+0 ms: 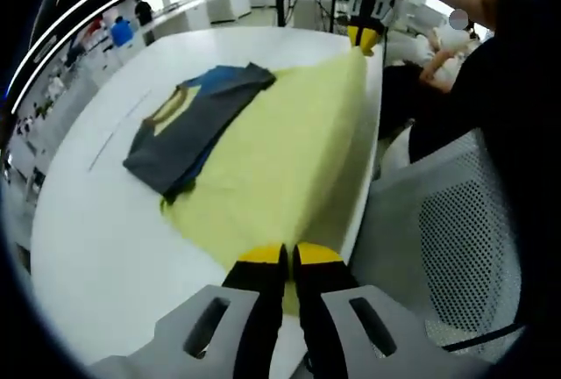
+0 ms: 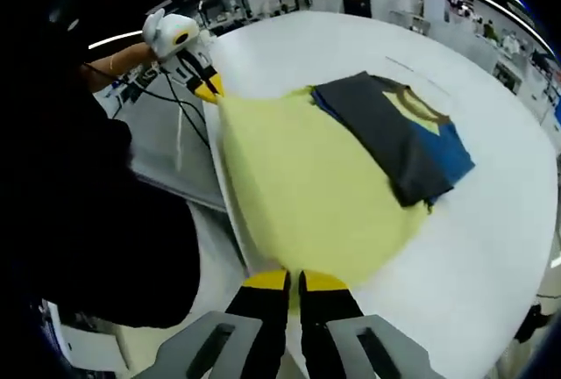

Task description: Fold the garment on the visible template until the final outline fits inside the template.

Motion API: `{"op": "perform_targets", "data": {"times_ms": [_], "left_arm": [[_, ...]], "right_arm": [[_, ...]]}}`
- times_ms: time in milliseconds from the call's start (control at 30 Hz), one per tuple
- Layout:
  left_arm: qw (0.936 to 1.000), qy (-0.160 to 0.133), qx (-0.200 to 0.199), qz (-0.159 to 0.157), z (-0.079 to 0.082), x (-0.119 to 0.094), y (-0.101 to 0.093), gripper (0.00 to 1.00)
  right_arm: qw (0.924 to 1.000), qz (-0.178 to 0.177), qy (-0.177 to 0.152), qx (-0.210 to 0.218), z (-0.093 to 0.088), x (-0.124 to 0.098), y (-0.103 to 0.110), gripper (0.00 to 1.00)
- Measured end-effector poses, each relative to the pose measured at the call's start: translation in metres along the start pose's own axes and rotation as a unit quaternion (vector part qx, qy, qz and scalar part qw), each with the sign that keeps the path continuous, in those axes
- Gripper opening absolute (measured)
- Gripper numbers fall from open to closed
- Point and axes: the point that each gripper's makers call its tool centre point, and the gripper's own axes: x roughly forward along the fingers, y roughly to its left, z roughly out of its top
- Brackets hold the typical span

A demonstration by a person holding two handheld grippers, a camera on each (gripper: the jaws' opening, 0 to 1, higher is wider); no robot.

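One yellow garment (image 1: 280, 160) and one folded grey-and-blue shirt (image 1: 197, 125) lie on a round white table (image 1: 105, 239) in an open hall. The left gripper (image 1: 289, 261) and right gripper (image 2: 294, 282) each pinch the yellow cloth at the table's near edge.

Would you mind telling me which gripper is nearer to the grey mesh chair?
Left. The left gripper, pinching the yellow garment, sits right beside the grey mesh chair. The right gripper holds the garment's other corner, farther along the table edge.
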Motion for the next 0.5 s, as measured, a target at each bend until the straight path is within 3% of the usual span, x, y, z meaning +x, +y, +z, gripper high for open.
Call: {"op": "perform_targets", "data": {"times_ms": [233,500], "left_arm": [[0.9998,0.009,-0.015,-0.010,0.001,-0.009,-0.004,0.01],[0.9998,-0.003,0.000,0.021,0.018,-0.008,0.016,0.01]], "right_arm": [[0.9999,0.002,0.002,-0.016,0.005,-0.007,0.003,0.00],[0.9973,-0.063,-0.005,-0.038,0.022,-0.014,-0.031,0.00]]}}
